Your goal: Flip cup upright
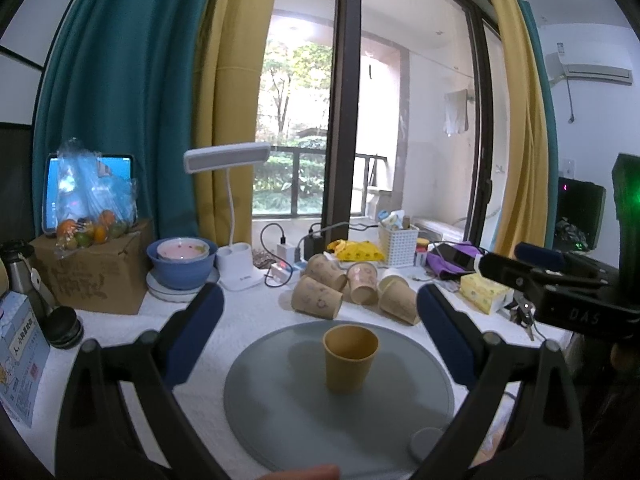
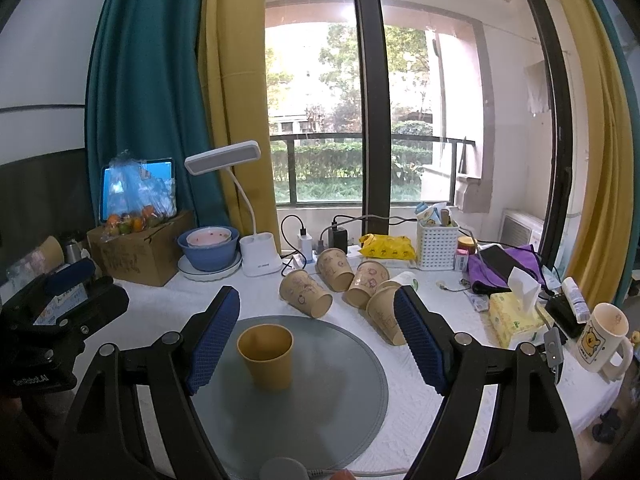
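Observation:
A yellow cup [image 1: 350, 358] stands upright, mouth up, on a round grey mat [image 1: 280, 408]. It also shows in the right wrist view [image 2: 266, 358] on the mat [image 2: 340, 380]. My left gripper [image 1: 320, 340] is open and empty, its blue pads wide on either side of the cup, a little short of it. My right gripper [image 2: 316, 340] is open and empty, with the cup just beside its left pad [image 2: 212, 340]. The right gripper also shows in the left wrist view at the right edge [image 1: 560, 296].
Several patterned paper cups [image 2: 336, 288] lie on their sides behind the mat. A desk lamp [image 2: 260, 256], blue bowls [image 2: 208, 252], a cardboard box [image 2: 140, 252], a white basket [image 2: 436, 244], a tissue pack [image 2: 516, 316] and a mug [image 2: 600, 336] crowd the white table.

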The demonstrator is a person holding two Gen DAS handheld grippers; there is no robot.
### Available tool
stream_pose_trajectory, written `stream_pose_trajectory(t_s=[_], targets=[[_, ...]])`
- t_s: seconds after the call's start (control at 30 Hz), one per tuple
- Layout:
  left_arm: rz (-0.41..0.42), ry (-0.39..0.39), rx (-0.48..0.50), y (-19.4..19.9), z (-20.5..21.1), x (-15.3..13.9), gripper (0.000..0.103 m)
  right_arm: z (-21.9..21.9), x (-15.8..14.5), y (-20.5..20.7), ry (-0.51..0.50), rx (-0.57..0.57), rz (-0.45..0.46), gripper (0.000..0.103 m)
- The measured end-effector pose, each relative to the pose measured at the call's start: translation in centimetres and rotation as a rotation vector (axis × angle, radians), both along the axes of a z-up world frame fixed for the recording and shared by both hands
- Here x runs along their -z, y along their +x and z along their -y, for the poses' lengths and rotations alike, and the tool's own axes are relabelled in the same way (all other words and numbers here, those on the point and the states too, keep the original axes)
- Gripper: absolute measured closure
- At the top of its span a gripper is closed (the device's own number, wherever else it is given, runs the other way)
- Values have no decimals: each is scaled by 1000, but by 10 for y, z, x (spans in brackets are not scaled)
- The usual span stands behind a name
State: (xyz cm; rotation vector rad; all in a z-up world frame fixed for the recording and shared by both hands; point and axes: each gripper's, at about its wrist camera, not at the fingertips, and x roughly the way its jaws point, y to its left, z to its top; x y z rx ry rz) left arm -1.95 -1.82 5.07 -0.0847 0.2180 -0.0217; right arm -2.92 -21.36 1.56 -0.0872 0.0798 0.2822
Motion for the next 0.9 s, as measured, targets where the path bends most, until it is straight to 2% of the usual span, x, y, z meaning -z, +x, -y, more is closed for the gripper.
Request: stream_pose_trajectory(t_s=[0.8,0.9], targets=[[10,-2,4,-2,0,2,5,-3,3,4,-3,-6,-9,21],[12,-23,22,-2,-2,6,5,-3,4,5,-8,-11,-13,21]])
